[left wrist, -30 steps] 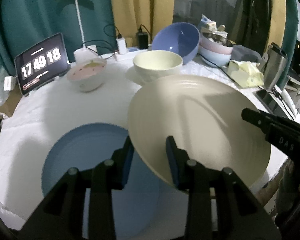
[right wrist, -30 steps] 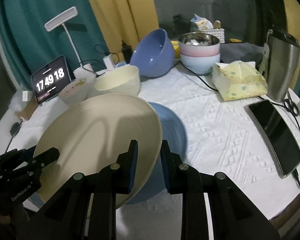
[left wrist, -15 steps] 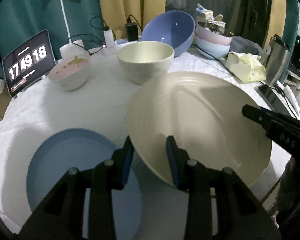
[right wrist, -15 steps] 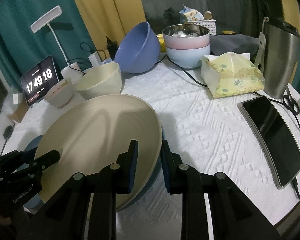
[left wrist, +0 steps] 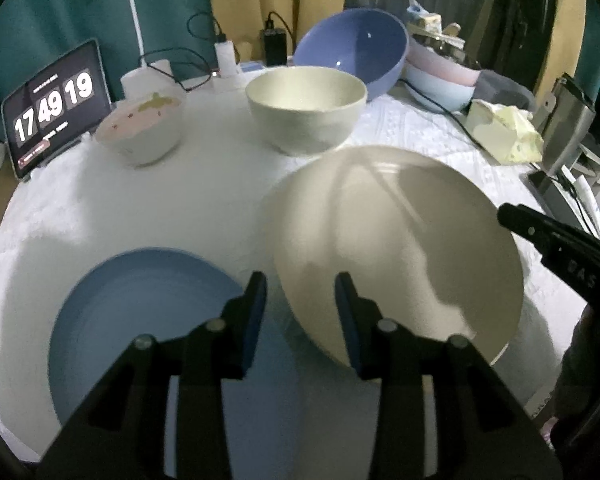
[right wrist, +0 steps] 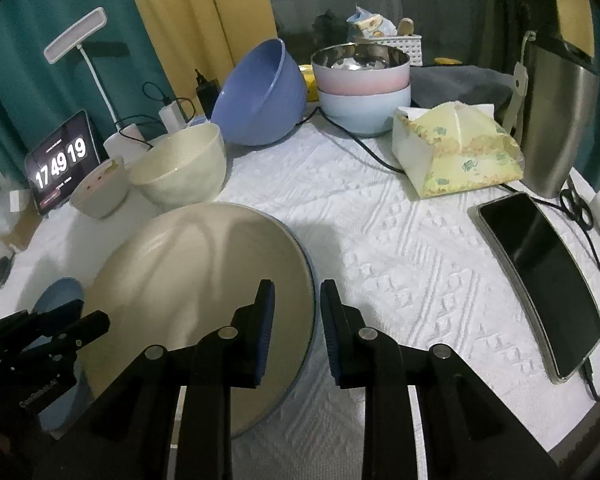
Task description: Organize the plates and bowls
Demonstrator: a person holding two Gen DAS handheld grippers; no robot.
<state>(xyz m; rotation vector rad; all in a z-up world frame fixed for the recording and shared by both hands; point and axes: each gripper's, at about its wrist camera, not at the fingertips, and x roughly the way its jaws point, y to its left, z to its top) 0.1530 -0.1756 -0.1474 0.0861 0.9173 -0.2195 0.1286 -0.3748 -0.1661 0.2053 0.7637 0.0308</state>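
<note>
The cream plate [left wrist: 400, 240] has slid sideways off the blue plate [left wrist: 140, 312], which it overlapped a second ago. In the left wrist view the two now lie side by side on the white-clothed counter [right wrist: 400, 240], blue to the left and cream to the right, with a strip of cloth between them.

The left gripper [left wrist: 300, 280] straddles the cream plate's near-left rim. Its jaws are opening, with the rim between them and a sliver of gap showing at the outer pad. The right gripper [right wrist: 296, 286] is clamped narrowly on the opposite rim, one pad over the plate's face and the other outside the edge. Whether the plate's underside rests fully on the cloth cannot be told.

Beyond the plates stand a cream bowl [left wrist: 306, 112] and a small pink bowl [left wrist: 140, 132]. A large blue bowl [left wrist: 356, 52] leans tilted behind them.
</note>
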